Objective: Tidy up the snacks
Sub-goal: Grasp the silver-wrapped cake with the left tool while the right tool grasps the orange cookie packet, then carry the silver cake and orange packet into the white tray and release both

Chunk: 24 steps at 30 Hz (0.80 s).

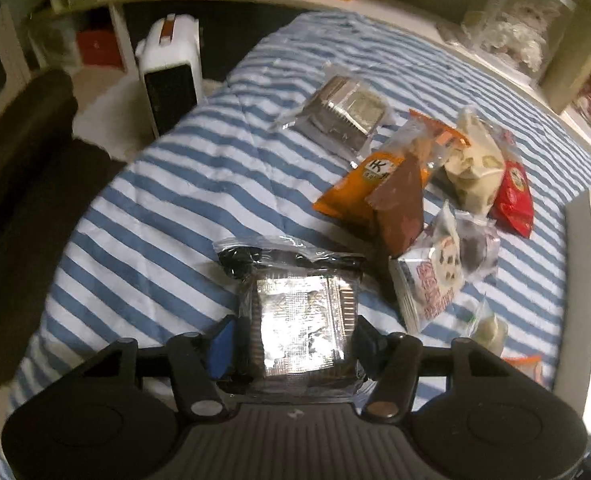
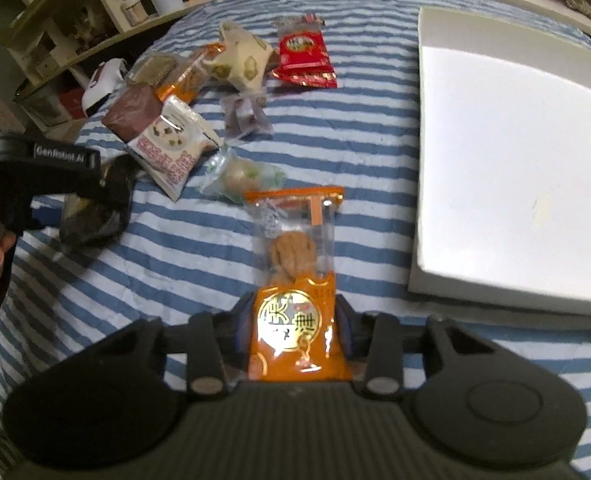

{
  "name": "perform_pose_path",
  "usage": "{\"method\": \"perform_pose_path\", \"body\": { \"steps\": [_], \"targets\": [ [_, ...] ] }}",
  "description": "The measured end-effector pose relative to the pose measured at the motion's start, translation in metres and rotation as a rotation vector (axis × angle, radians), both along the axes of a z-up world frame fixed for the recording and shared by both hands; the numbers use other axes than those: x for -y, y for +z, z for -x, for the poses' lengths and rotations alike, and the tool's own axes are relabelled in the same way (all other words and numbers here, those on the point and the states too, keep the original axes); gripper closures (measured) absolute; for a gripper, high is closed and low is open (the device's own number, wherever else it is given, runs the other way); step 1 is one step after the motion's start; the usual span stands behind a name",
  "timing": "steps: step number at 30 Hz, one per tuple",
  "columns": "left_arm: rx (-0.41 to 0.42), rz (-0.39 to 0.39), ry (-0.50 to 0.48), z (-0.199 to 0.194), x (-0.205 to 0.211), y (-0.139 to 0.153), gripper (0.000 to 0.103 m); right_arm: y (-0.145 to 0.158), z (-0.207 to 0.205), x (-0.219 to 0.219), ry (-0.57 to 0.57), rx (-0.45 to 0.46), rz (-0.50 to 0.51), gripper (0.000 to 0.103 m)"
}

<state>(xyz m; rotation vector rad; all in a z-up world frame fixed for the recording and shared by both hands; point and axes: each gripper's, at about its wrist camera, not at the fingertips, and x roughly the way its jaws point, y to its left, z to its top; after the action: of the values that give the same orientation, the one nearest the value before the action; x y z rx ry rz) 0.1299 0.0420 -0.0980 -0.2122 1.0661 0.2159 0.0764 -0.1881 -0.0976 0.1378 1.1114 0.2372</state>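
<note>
My left gripper (image 1: 295,340) is shut on a clear-wrapped dark snack with a silver foil sachet (image 1: 295,320); its blue pads (image 1: 223,344) press both sides. In the right wrist view that same pack (image 2: 95,220) hangs just above the striped cover, with a hand behind the gripper. My right gripper (image 2: 295,332) is shut on an orange cookie pack (image 2: 295,280) that points away from me. The other snacks lie loose in a heap: a second foil pack (image 1: 343,116), an orange pack (image 1: 355,188), a brown one (image 1: 403,204), a cream one (image 1: 475,164) and a red one (image 1: 513,196).
A blue-and-white striped bed cover (image 1: 155,220) carries everything. A shallow white box (image 2: 515,160) lies to the right of the snacks. A white-pink pack (image 2: 171,148) and a greenish wrapped sweet (image 2: 239,176) lie near the middle. On the floor to the left are a white appliance (image 1: 171,76) and a dark chair (image 1: 23,184).
</note>
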Motion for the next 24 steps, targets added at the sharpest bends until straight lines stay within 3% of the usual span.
{"method": "perform_pose_path", "body": {
  "steps": [5,15,24],
  "targets": [
    [0.078,-0.017,-0.017,0.017,0.002,0.024,0.041,0.020,0.002,0.005,0.009,0.062,-0.025,0.059],
    [0.233,-0.018,-0.076,0.039,0.016,0.068,0.041,0.077,0.010,0.026,-0.010,0.280,-0.045,0.060],
    [0.272,0.022,-0.151,0.041,0.049,0.091,0.041,0.115,0.013,0.061,-0.051,0.417,-0.038,0.060]
  ]
}}
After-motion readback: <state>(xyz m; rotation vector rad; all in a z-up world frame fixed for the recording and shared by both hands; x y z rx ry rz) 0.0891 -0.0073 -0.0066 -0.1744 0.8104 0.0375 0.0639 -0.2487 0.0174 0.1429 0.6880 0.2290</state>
